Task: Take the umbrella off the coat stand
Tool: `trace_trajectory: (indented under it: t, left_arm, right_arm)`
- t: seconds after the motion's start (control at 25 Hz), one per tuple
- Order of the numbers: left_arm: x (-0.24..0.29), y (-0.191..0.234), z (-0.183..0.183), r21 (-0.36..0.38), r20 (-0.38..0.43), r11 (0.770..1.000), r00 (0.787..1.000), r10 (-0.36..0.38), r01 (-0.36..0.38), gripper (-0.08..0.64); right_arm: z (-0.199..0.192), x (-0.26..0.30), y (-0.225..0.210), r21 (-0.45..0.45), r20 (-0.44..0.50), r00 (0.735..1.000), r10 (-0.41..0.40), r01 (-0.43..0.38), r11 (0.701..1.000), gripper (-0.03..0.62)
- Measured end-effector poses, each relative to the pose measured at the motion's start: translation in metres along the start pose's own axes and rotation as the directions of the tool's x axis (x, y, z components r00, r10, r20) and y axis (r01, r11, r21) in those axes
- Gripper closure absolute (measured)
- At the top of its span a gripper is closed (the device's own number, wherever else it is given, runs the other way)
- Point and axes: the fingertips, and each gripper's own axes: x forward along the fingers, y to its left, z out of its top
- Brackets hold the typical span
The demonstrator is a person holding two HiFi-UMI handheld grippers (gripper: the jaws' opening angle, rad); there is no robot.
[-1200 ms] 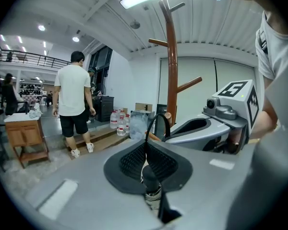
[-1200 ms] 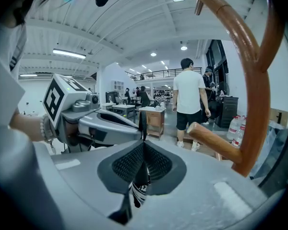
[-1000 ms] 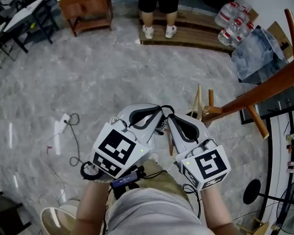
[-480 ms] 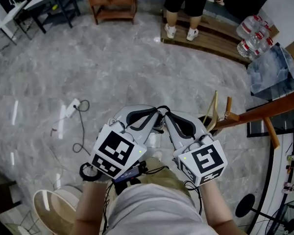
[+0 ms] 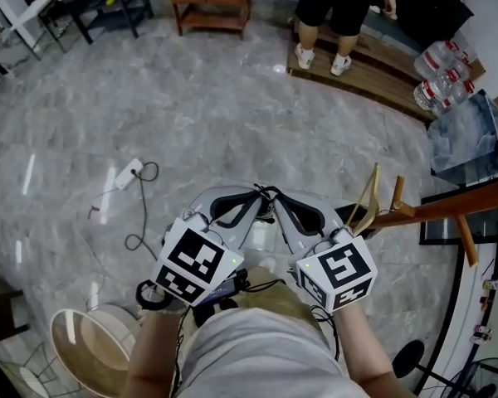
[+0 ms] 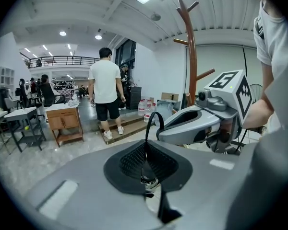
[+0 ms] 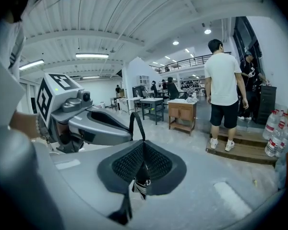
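Head view shows a black strap loop (image 5: 267, 191), which seems to be the umbrella's, right in front of the person, over the grey floor (image 5: 191, 98). The rest of the umbrella cannot be made out. The left gripper (image 6: 145, 150) and the right gripper (image 7: 143, 150) meet tip to tip. Each has its fingers squeezed together on that loop. The brown coat stand (image 5: 448, 208) is just to the right, apart from the loop. Farther off, a white power strip (image 5: 126, 172) lies on the left. A person (image 5: 340, 2) stands on a wooden step (image 5: 382, 73) beside water bottles (image 5: 444, 65).
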Motion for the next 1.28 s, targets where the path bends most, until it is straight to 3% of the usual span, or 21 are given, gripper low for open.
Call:
trace_trajectory:
  t: [0.6,1.28]
  left_arm:
    - [-0.012,-0.003,-0.023,-0.039,-0.023,0.999,0.999,0.027,-0.028,0.540]
    - [-0.024,-0.004,-0.029,-0.032,-0.019,0.999,0.999,0.026,-0.026,0.540]
  right_arm:
    - [-0.017,0.007,0.022,-0.011,-0.041,0.997,0.060,-0.060,0.998,0.589]
    - [-0.017,0.008,0.034,-0.020,-0.037,0.998,0.054,-0.054,0.998,0.589]
